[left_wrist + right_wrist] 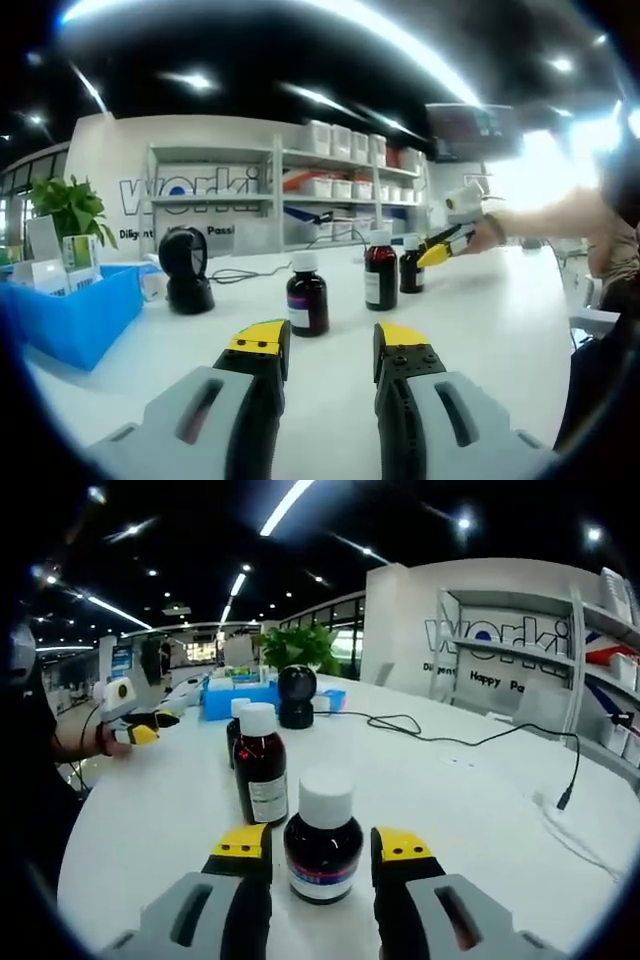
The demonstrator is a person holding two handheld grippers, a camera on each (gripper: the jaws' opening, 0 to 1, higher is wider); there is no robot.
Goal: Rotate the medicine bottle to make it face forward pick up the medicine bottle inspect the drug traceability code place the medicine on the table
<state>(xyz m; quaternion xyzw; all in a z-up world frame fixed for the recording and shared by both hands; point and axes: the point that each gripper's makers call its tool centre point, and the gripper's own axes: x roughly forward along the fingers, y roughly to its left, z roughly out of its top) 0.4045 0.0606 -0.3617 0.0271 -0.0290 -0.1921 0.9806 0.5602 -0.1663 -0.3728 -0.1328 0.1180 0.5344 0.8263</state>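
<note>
My right gripper has its yellow-tipped jaws spread around the nearest dark brown, white-capped medicine bottle, which stands upright on the round white table; I cannot tell whether they touch it. Two more brown bottles stand just beyond. My left gripper hovers open and empty, well short of the row of bottles.

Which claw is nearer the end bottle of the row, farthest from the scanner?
Right. The right claw has its jaws on either side of that bottle, open. The left claw sits well short of the row, near the first bottle.
</note>
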